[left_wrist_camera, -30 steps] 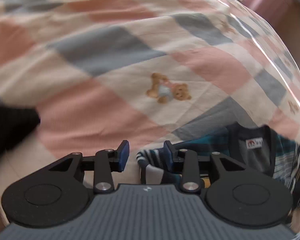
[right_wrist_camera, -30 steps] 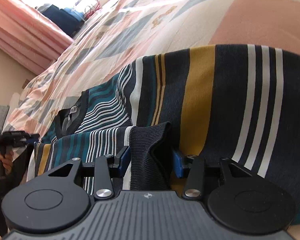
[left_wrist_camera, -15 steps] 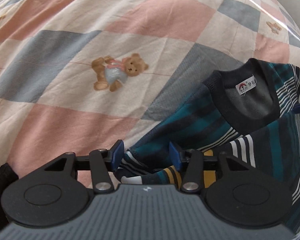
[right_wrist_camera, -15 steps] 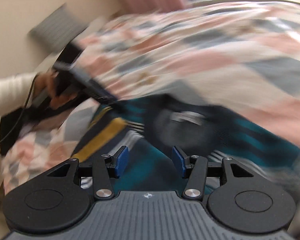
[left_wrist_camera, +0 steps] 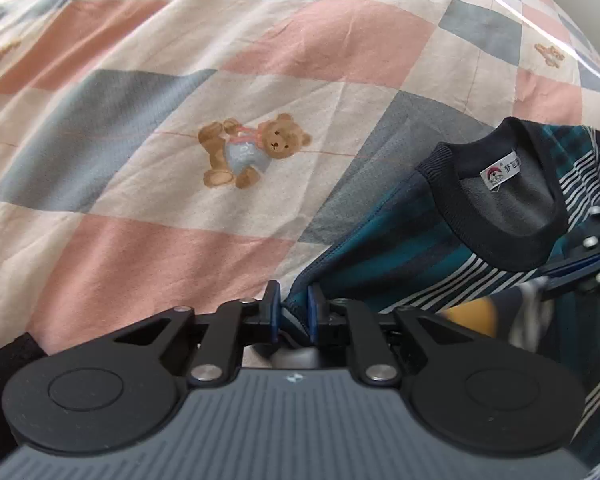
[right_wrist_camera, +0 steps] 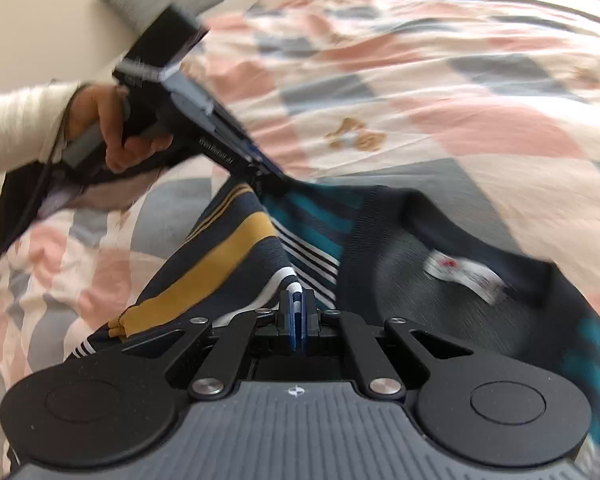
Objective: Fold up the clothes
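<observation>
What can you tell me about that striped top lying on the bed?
The striped sweater looks knitted: dark navy with teal, white and mustard-yellow bands, a ribbed dark round collar and a white label sewn inside the neck. It lies partly flat, partly lifted on the checked bedspread, neck opening facing up. The left gripper is shut on an edge near the shoulder; the right gripper is shut on a folded striped part. The right wrist view is blurred, so finer detail is unclear.

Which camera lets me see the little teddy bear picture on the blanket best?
The left wrist view. There the teddy bear is sharp, near the middle of the checked blanket, with its face and blue outfit clear. In the right wrist view it is only a small, blurry brown shape.
</observation>
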`<state>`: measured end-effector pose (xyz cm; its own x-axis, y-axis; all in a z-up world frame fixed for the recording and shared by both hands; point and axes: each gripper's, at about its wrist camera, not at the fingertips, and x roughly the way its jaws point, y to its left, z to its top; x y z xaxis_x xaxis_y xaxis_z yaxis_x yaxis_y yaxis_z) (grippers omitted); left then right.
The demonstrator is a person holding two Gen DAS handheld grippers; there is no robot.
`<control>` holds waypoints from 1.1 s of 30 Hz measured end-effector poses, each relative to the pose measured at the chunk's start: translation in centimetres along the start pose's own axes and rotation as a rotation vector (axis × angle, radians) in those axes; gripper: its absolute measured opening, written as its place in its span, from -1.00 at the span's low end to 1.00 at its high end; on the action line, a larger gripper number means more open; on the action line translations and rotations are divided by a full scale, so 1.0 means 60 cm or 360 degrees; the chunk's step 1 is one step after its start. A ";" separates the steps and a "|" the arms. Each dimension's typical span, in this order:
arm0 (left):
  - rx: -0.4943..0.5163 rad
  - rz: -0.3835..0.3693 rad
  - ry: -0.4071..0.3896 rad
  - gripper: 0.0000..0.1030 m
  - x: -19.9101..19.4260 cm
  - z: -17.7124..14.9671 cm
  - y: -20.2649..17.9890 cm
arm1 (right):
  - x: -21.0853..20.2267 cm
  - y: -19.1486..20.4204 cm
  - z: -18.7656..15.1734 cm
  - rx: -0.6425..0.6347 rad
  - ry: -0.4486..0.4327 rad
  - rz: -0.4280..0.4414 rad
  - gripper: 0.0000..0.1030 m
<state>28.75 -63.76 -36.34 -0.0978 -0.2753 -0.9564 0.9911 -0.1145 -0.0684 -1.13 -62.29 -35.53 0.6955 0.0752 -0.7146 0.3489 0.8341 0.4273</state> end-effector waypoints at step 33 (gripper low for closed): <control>0.0391 0.0540 -0.0133 -0.50 -0.087 -0.327 -0.303 | 0.033 -0.002 -0.002 0.0196 0.0004 -0.0047 -0.05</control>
<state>12.99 -41.50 -35.68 0.2134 -0.4117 -0.8860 0.9181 -0.2255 0.3259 0.16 -62.17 -37.06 0.6822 0.0528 -0.7292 0.4441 0.7623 0.4707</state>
